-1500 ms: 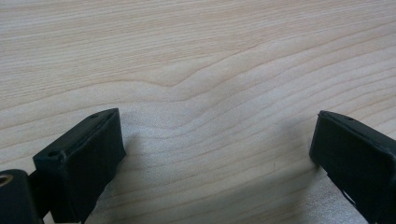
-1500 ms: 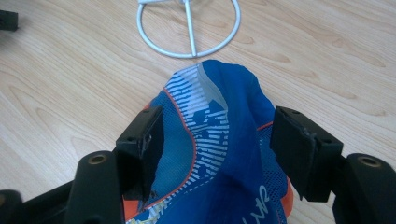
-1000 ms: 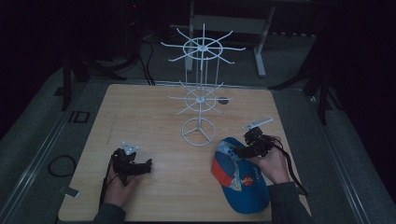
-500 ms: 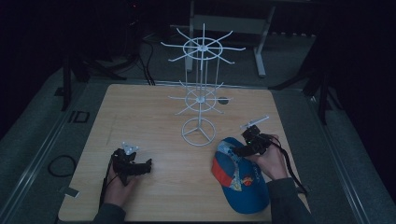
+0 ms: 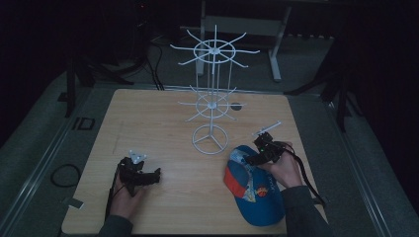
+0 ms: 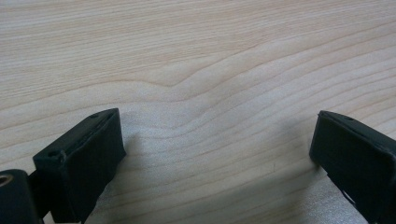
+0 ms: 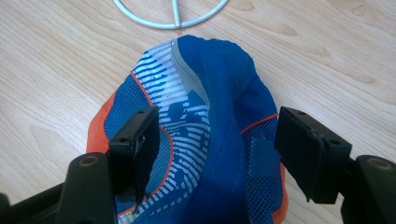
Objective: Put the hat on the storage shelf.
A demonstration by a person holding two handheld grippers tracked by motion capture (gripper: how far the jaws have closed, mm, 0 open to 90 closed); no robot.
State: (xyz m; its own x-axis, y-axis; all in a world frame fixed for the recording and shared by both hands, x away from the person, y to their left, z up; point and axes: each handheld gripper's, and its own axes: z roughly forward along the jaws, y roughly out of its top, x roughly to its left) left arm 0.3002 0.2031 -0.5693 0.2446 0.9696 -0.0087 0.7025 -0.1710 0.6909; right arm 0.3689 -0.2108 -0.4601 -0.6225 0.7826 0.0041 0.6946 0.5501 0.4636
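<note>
High view: a white wire rack [image 5: 211, 106] is seen standing on the wooden surface [image 5: 148, 123], and everything else is placed relative to it. A blue and orange cap [image 5: 254, 187] is laid on the surface just right of the rack's ring base and nearer the person. The right gripper [image 5: 260, 150] is held over the cap's rack-side end; in the right gripper view its jaws are spread apart either side of the cap [image 7: 205, 135], not clamped. The left gripper [image 5: 141, 174] is rested on bare surface, well left of the rack, jaws apart.
</note>
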